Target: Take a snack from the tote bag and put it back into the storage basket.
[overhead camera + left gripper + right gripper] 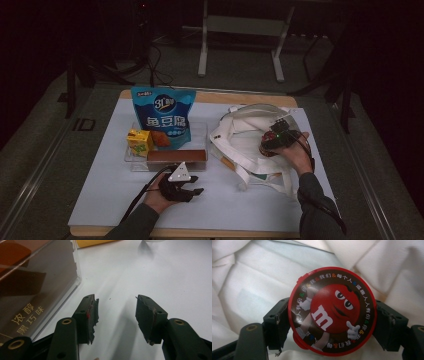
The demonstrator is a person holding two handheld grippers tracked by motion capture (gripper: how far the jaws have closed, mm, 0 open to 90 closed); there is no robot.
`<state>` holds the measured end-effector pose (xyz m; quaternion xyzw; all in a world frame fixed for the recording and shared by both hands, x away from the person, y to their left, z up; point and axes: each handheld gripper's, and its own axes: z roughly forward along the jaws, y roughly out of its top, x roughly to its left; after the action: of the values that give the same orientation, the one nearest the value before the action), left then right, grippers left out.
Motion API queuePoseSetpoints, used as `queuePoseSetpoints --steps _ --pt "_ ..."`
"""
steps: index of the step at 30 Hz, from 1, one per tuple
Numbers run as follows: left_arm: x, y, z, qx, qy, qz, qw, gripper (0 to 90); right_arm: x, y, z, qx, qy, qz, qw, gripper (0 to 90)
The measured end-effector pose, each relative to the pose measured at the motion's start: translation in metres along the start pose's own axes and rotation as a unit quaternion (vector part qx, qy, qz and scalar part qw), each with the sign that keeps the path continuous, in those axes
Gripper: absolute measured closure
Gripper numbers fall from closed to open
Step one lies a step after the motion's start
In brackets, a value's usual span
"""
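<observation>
My right gripper (274, 141) is shut on a round red M&M's tub (332, 312), with a jaw pressed to each side of its lid. It holds the tub just over the open white cloth bag (250, 131) at the right of the table. My left gripper (117, 300) rests low on the white table sheet (100, 190), open, with nothing between its jaws. It lies just in front of a brown chocolate box (30, 290) with gold lettering.
A clear tray (200, 131) at centre left holds a standing blue snack bag (162, 117), a yellow drink carton (139, 141) and the brown chocolate box (176, 156). Bare sheet lies between tray and bag. A metal stand (240, 30) is beyond the table.
</observation>
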<state>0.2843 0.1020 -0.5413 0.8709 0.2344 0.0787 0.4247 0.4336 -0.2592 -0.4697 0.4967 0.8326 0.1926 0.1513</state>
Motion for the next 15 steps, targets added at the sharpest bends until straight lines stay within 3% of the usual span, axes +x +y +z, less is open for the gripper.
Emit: queuePoseSetpoints --steps 7,15 --pt "0.0 0.0 0.0 0.0 0.0 0.001 1.0 50.2 0.012 0.005 0.002 0.0 0.011 -0.008 0.9999 25.1" --pt "0.0 0.0 0.0 0.0 0.0 0.001 1.0 50.2 0.009 0.009 0.008 0.016 0.026 -0.003 0.9995 24.3"
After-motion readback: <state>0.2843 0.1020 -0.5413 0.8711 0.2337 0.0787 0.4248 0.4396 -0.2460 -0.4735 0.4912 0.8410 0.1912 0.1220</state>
